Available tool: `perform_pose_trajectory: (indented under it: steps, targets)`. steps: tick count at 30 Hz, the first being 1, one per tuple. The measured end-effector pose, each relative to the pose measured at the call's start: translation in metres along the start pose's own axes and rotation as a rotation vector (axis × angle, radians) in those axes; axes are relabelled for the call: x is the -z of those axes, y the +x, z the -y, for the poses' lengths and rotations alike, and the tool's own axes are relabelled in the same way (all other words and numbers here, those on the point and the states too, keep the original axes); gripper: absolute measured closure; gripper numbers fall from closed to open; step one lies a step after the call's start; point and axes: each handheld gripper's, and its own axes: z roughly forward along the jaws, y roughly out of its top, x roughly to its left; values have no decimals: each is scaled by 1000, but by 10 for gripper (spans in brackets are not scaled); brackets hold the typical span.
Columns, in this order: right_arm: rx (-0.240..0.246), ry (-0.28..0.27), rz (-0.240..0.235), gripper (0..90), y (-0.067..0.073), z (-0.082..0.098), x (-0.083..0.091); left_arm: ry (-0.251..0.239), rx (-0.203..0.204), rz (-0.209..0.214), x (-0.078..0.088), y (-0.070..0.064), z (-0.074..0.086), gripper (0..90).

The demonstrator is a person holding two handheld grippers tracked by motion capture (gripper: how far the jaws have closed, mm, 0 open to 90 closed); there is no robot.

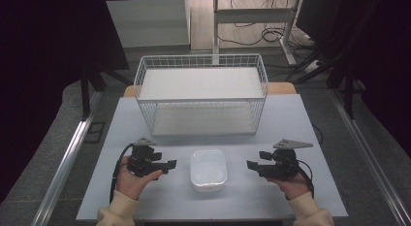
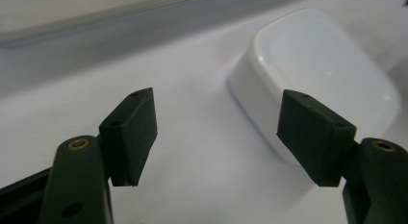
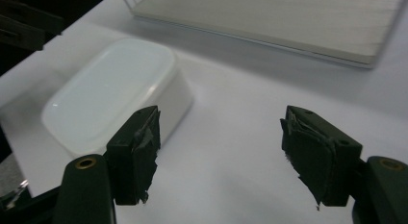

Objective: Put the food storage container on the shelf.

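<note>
A white rounded rectangular dish [image 1: 208, 169] lies upside down on the light table, near the front middle. My left gripper [image 1: 169, 165] is held just left of it, open, jaws pointing toward the dish and empty. In the left gripper view the dish [image 2: 317, 70] lies ahead at the right, beyond the open gripper [image 2: 219, 137]. My right gripper [image 1: 251, 164] is held to the right of the dish, open and empty, pointing left. The right gripper view has the dish [image 3: 113, 92] ahead at the left of the open gripper [image 3: 219, 156].
A white wire basket rack [image 1: 201, 92] with two shelves stands at the back of the table [image 1: 300, 119]; its lower shelf board [image 3: 288, 22] is in the right gripper view. Dark curtains and metal frame legs surround the table.
</note>
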Motion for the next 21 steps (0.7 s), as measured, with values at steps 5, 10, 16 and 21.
perform_pose_trajectory:
  steps: [5,10,16,21]
  targets:
    - [-22,21,-46,302,10,-6,-8,-15,57,99,-2,-2,-2,295]
    - [-64,52,-111,316,17,-11,-22,-34,117,211,-8,-5,-2,320]
    - [-97,117,-177,355,24,-14,-47,-28,212,288,-25,-2,1,348]
    - [-149,153,-226,420,26,-14,-64,2,271,382,-41,1,4,401]
